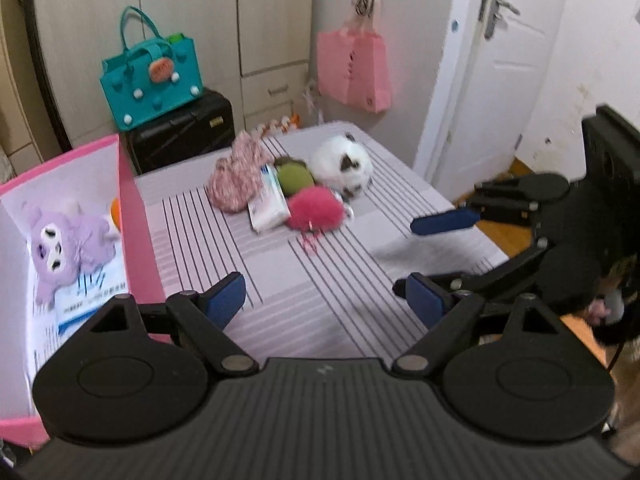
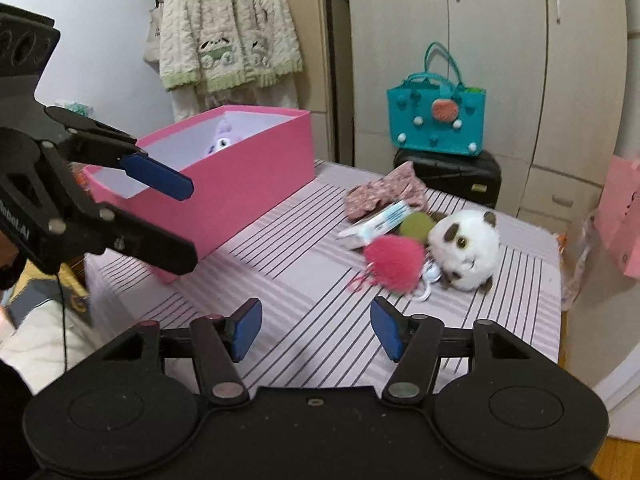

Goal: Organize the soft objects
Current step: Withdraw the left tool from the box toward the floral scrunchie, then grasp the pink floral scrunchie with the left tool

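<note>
A pile of soft things is seen near the far end of the counter (image 1: 320,280), which is covered by a striped cloth. In the pile, a pink pompom (image 1: 315,210) lies nearest, a green ball (image 1: 295,178) is tucked behind it, a white plush toy (image 1: 343,164) with dark patches rests to the right of the pompom, and a flowered pink cloth (image 1: 238,176) is heaped on the left. A tissue pack (image 1: 268,204) is wedged between the cloth and the pompom. A pink box (image 2: 224,184) is placed at the left side of the counter, well apart from the pile, and a purple plush toy (image 1: 68,244) is seen lying inside it on a printed sheet. The left tool (image 1: 326,300) is held wide above bare cloth, with nothing between its pads. The right tool (image 2: 316,330) is likewise held apart and empty, short of the pompom. A teal bag (image 2: 438,122) is set on a black case (image 2: 452,178) beyond the counter.
</note>
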Demonstrator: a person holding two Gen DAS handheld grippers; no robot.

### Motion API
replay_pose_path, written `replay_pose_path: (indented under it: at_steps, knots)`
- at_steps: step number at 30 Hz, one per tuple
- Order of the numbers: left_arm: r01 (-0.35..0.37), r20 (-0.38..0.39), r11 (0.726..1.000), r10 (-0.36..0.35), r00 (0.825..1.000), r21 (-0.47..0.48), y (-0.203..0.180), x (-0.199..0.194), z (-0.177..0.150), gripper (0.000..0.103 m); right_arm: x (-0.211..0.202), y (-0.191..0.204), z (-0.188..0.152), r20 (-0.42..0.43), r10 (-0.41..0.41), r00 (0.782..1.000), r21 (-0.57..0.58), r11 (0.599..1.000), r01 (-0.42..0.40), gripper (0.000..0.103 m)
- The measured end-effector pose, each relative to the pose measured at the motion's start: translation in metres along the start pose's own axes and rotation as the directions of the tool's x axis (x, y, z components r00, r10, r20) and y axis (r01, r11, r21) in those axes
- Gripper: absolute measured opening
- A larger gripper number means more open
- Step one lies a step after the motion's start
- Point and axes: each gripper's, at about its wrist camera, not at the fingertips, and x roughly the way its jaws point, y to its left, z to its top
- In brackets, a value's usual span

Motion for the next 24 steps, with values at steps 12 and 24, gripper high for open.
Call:
replay_pose_path:
  at_steps: [12,24]
  knots:
    - [-0.048,0.105,0.989,0.064,0.992,-0.143,0.02,0.068,0.017,0.086,0.057,-0.046,0.001,0.079,-0.088,0.993,0.076,0.994,0.082,0.066]
    - [-0.18,0.086,0.947,0.209,0.974,-0.265,0.042,0.135,0.05,0.084,0.098,-0.038,0.006,0.054,-0.113,0.992,-0.056,0.992,0.116,0.066]
